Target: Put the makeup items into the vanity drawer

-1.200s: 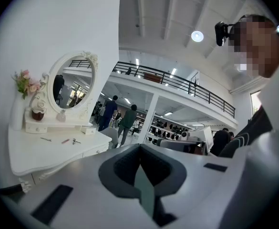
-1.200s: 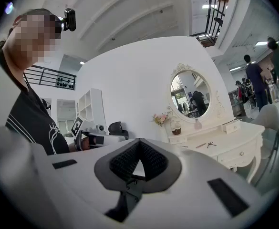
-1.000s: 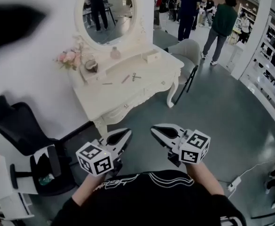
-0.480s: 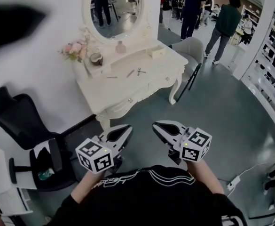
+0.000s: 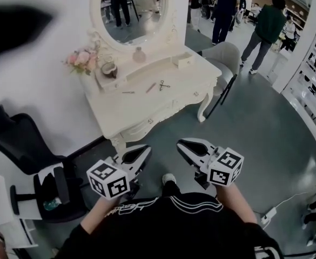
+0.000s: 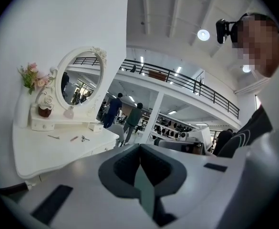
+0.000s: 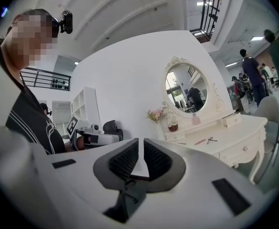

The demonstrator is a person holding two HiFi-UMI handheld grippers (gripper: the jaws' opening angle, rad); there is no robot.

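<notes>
The white vanity (image 5: 120, 112) stands ahead against the wall, its front drawers shut. On its top lie a pink pencil (image 5: 150, 87), a small scissor-like tool (image 5: 163, 84) and a thin stick (image 5: 128, 92). These items also show small in the left gripper view (image 6: 74, 138) and the right gripper view (image 7: 200, 141). My left gripper (image 5: 145, 152) (image 6: 140, 149) is shut and empty, held low in front of my body. My right gripper (image 5: 180, 143) (image 7: 140, 144) is beside it, its jaws opening to a narrow gap with nothing between them. Both are well short of the vanity.
A round mirror (image 5: 132, 9), pink flowers (image 5: 82, 58) and a small bottle (image 5: 139, 55) sit at the vanity's back. A black office chair (image 5: 17, 144) is at the left, a grey chair (image 5: 222, 55) at the vanity's right. People (image 5: 266, 26) stand beyond. A power strip (image 5: 266, 217) lies on the floor.
The vanity has drifted right and slightly nearer in the head view. My foot now shows between the grippers. Both grippers keep about the same place before my body.
</notes>
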